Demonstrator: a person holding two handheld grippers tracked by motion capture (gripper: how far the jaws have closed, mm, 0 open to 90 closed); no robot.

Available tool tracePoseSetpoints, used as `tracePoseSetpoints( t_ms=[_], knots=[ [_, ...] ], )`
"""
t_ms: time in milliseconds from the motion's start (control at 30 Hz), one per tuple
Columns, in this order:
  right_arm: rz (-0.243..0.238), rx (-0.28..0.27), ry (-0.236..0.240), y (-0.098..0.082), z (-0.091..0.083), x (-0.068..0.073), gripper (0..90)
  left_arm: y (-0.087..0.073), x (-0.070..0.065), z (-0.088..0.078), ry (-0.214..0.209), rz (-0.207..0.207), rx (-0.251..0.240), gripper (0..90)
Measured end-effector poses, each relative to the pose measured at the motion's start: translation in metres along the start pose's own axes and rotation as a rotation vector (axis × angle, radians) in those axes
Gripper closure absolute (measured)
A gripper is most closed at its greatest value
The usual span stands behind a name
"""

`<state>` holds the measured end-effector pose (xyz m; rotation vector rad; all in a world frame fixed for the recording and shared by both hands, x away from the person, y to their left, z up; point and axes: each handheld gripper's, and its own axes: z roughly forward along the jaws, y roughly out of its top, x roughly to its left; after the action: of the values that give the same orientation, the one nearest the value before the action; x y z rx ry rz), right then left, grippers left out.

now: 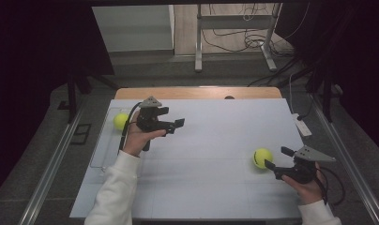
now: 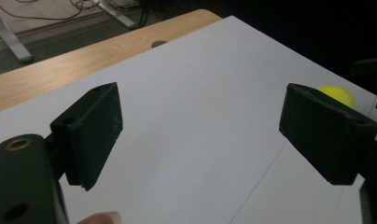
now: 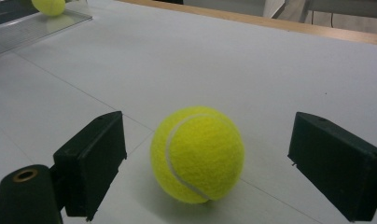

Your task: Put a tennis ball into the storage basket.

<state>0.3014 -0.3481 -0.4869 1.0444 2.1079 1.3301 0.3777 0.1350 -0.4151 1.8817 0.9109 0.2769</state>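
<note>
A fuzzy yellow-green tennis ball with a curved white seam (image 1: 262, 158) lies on the white table sheet (image 1: 216, 140) toward its right side, well in from the front edge. In the right gripper view it (image 3: 197, 154) rests on the sheet, the seam arcing down its left face (a soft shadow sits under it), and it touches nothing but the sheet.

A second yellow-green tennis ball (image 1: 120, 121) lies at the far left, inside a shallow clear plastic tray (image 1: 99, 154), near the tray's far end. The right gripper view shows it (image 3: 48, 5) small and cut off by the top edge. The two balls are well apart.
</note>
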Motion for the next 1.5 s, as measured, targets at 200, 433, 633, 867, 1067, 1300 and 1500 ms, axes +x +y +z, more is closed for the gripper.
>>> tracePoseSetpoints(
  t_ms=[200,433,633,867,1067,1300,1500],
  knots=[
    [0.005,0.002,0.001,-0.002,-0.003,0.003,11.3,0.004,-0.012,0.010,-0.011,0.033,0.017,14.0],
    [0.006,0.005,-0.012,-0.004,-0.009,0.005,11.2,0.004,-0.021,0.018,-0.026,0.054,0.038,13.8],
    [0.005,0.014,-0.005,-0.006,-0.010,0.007,11.0,0.004,-0.025,0.025,-0.034,0.059,0.048,13.8],
    [-0.009,0.027,0.003,-0.008,-0.010,0.009,10.8,0.004,-0.032,0.037,-0.044,0.069,0.065,13.8],
    [-0.013,0.038,0.003,-0.011,-0.012,0.009,10.7,0.004,-0.039,0.048,-0.061,0.085,0.081,13.8],
    [-0.018,0.055,0.004,-0.013,-0.012,0.010,10.6,0.003,-0.045,0.059,-0.079,0.095,0.098,13.8],
    [-0.016,0.058,0.009,-0.015,-0.013,0.009,10.5,0.002,-0.051,0.068,-0.093,0.110,0.113,13.6]
  ],
)
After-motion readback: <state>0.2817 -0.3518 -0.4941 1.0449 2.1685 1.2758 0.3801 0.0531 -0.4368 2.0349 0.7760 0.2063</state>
